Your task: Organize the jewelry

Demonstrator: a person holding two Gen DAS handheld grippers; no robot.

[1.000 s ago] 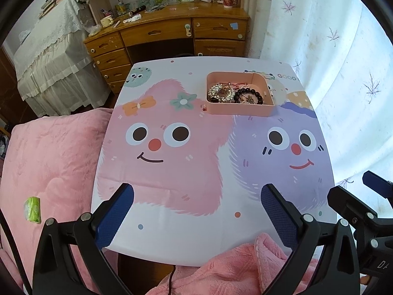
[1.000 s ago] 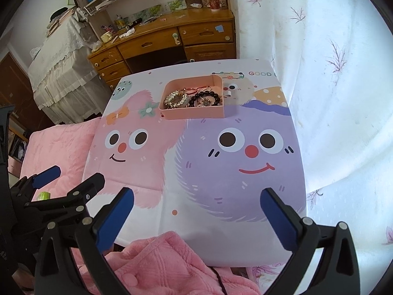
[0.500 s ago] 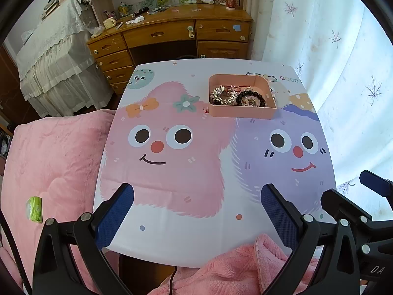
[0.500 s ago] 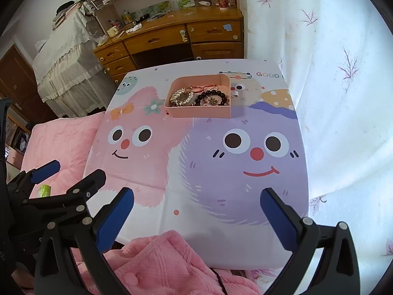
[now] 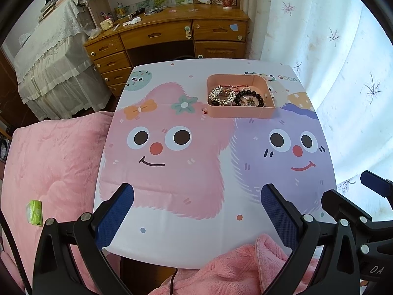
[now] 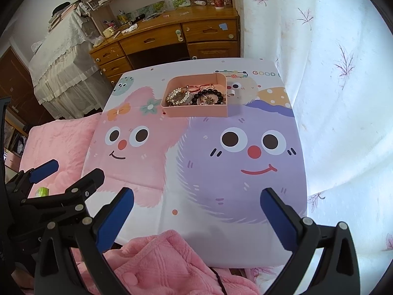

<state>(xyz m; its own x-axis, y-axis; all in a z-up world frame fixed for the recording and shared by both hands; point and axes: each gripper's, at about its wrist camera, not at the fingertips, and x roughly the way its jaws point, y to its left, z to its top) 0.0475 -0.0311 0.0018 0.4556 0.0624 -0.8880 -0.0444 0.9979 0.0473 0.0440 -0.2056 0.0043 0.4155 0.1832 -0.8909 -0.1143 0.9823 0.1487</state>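
Observation:
A pink tray sits at the far middle of the cartoon-print table. It holds a gold rhinestone bracelet, a black bead bracelet and a red cord bracelet. A tiny red item lies on the table by the tray's left front corner. My left gripper and right gripper are both open and empty, held above the table's near edge, far from the tray.
A pink towel lies at the near table edge. A pink bed with a green packet is on the left. A wooden desk stands behind the table. A white curtain hangs on the right.
Both grippers have drawn back and risen a little, so the table and tray look slightly farther away. Both stay open and empty.

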